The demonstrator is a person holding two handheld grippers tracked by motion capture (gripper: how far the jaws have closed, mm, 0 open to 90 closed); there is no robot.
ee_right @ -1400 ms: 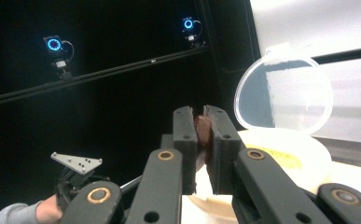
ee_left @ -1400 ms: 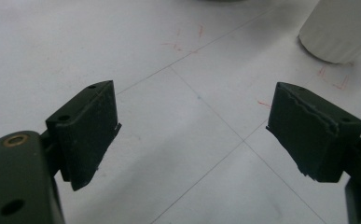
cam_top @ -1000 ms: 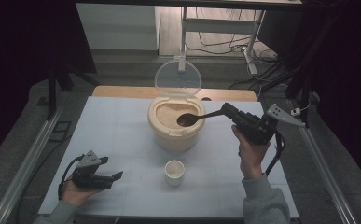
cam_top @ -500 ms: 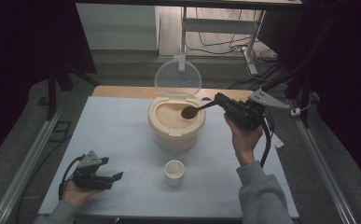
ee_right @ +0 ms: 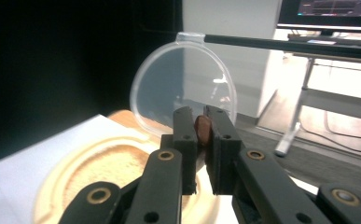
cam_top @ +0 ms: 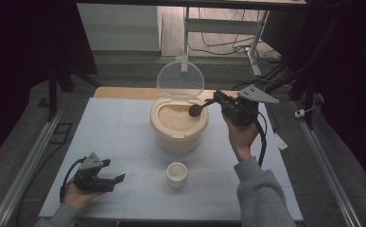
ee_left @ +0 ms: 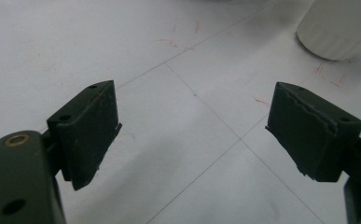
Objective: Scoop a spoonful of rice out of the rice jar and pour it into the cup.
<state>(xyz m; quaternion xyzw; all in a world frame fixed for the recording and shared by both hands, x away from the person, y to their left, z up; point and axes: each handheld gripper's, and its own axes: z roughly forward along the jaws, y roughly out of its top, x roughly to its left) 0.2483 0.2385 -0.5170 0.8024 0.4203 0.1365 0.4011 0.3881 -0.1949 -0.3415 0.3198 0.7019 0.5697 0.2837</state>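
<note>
A cream rice container (cam_top: 178, 135) stands mid-table with its clear round lid (cam_top: 180, 79) tipped up behind it and pale rice (cam_top: 178, 115) inside. My right gripper (cam_top: 222, 100) is at the container's right rim, shut on the handle of a brown wooden spoon (cam_top: 197, 109) whose bowl hangs over the rice. In the right gripper view the spoon handle (ee_right: 202, 130) sits pinched between the jaws, with the lid (ee_right: 183, 86) beyond. A small white cup (cam_top: 177, 173) stands in front of the container. My left gripper (cam_top: 117, 177) rests open near the front left, nothing between its fingers (ee_left: 89, 130).
The white table sheet (cam_top: 124, 132) carries thin grid lines and faint red marks (ee_left: 183, 39). The white cup's base (ee_left: 339, 30) shows at the upper right of the left gripper view. Metal rails (cam_top: 24, 165) run along both table sides; desk legs and cables lie beyond.
My right gripper has carried the spoon rightward and back, from over the container's middle toward its right rim, with the handle tilting up. The left gripper has stayed put.
</note>
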